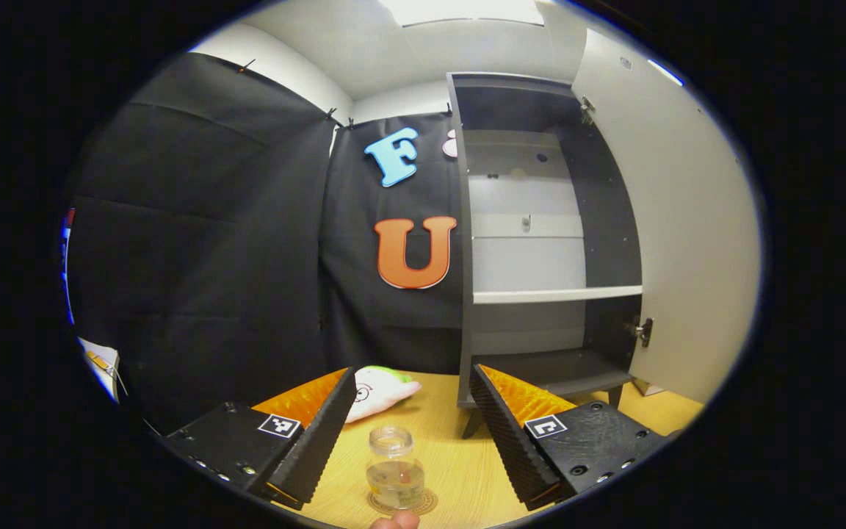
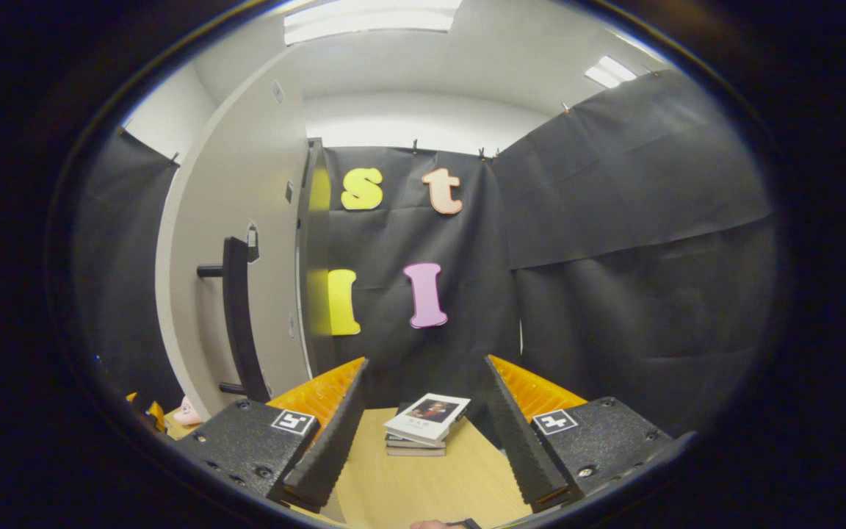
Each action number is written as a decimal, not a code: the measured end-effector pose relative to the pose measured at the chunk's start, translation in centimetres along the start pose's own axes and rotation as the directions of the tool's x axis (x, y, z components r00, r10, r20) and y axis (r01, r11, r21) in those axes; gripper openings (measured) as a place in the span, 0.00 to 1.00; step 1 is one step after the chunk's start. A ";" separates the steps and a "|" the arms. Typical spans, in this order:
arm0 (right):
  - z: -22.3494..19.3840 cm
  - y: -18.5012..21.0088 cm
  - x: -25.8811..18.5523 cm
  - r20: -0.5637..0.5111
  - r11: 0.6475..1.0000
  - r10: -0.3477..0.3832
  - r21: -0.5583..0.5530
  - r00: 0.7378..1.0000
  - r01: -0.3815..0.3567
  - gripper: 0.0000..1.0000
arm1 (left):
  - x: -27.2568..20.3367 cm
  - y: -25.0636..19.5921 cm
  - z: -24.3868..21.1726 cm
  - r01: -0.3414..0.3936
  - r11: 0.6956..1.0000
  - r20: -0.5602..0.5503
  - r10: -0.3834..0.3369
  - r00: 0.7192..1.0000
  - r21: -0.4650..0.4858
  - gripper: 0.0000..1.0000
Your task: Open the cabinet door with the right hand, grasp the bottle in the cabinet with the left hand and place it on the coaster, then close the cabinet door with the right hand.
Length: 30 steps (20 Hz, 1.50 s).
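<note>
Wooden table [image 1: 460,441] carries coaster [image 1: 427,504], cabinet [image 1: 540,382], perhaps a plush toy [image 1: 382,389], stacked books [image 2: 427,425]

The bottle [image 1: 394,470] partly hides the coaster [image 1: 423,505] beneath it.

Ridged tongs [image 1: 412,433], black marker-tagged housings

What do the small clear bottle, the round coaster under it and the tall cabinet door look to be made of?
Small clear bottle: likely glass or hard clear plastic, transparent with glossy glints.
Round coaster: probably cork or wood, tan, matte, printed ring.
Tall pale cabinet door: apparently painted or laminated board, smooth matte, with metal hinges.
</note>
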State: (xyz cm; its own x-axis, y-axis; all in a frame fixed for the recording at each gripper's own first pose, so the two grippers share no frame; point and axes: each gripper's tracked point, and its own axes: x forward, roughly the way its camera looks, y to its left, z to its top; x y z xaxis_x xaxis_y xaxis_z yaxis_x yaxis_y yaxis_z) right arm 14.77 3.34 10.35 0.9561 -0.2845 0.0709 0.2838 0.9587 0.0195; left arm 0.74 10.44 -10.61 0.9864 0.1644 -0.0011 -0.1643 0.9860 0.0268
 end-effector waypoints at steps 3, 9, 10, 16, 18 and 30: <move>-0.6 1.2 0.3 -0.021 0.999 0.044 0.016 0.999 -0.044 0.93 | -0.3 -1.2 3.8 0.040 0.999 0.035 -0.040 0.999 -0.010 0.95; -1.4 1.2 0.4 -0.036 0.997 0.078 0.019 0.996 -0.077 0.93 | -0.3 -2.3 7.8 0.076 0.997 0.007 -0.076 0.997 0.028 0.95; -1.6 1.5 0.4 -0.036 0.995 0.091 0.033 0.995 -0.090 0.93 | -0.3 -2.5 8.0 0.078 0.996 -0.005 -0.077 0.997 0.032 0.95; -2.4 2.1 -0.5 -0.056 0.988 0.125 0.100 0.991 -0.119 0.93 | -1.8 -5.6 9.1 0.132 0.991 -0.030 -0.131 0.991 0.013 0.95; -2.2 1.8 0.0 -0.055 0.988 0.120 0.108 0.991 -0.114 0.93 | -2.1 -7.0 9.7 0.161 0.987 -0.027 -0.161 0.987 0.008 0.95; -0.8 5.3 -0.7 -0.053 0.958 0.280 0.086 0.959 -0.274 0.90 | -3.0 -10.3 9.8 0.217 0.976 -0.047 -0.216 0.975 0.010 0.95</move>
State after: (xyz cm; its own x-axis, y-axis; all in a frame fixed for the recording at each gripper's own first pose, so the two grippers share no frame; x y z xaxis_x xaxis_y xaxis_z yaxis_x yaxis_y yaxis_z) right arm 15.63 8.62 9.64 0.9998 -0.0049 0.0203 0.0031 0.9964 0.0849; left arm -0.43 -0.43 -1.06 0.9972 -0.0519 -0.0536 0.0538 0.9979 0.0357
